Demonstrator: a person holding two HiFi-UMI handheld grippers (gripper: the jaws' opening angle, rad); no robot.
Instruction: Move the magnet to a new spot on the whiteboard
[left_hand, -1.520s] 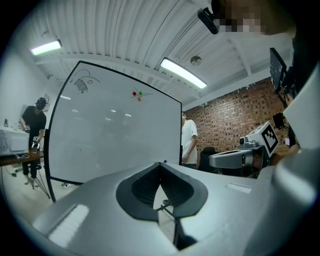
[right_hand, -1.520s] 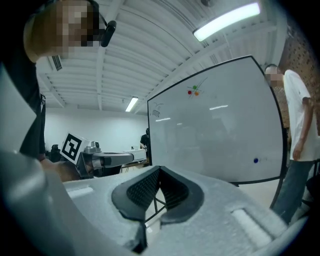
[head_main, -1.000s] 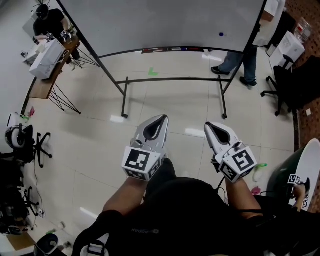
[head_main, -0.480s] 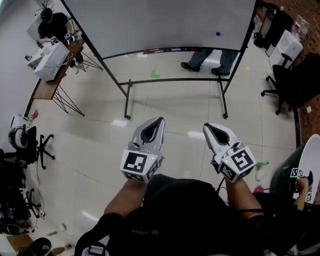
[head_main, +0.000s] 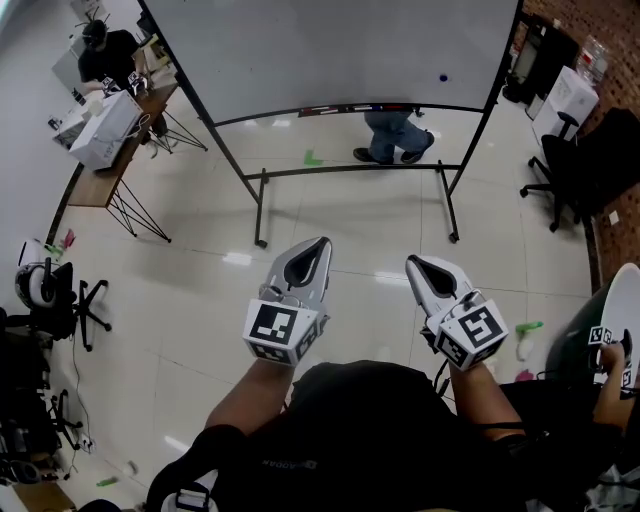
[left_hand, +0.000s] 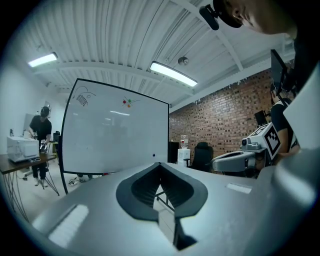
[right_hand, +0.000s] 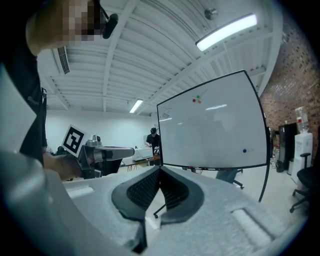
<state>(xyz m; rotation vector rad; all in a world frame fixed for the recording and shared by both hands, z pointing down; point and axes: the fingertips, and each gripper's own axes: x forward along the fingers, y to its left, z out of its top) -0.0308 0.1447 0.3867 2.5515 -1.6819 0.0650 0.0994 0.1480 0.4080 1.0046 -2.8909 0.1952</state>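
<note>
Magnet (head_main: 443, 76), small and blue, sits low on the whiteboard (head_main: 340, 45), close to its right edge and just above its bottom rail. A person's legs (head_main: 393, 135) show behind the whiteboard, below that rail. Well short of the whiteboard, over the tiled floor (head_main: 200, 290), the left gripper (head_main: 321, 241) and right gripper (head_main: 411, 261) point toward it side by side, each with its jaws closed tip to tip and gripping nothing.

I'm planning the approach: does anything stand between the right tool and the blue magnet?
Nothing visible does. Bare floor lies between the right tool and the whiteboard, where the magnet sits low on the right. The stand's crossbar runs below the board; a person's legs show behind it.
</note>
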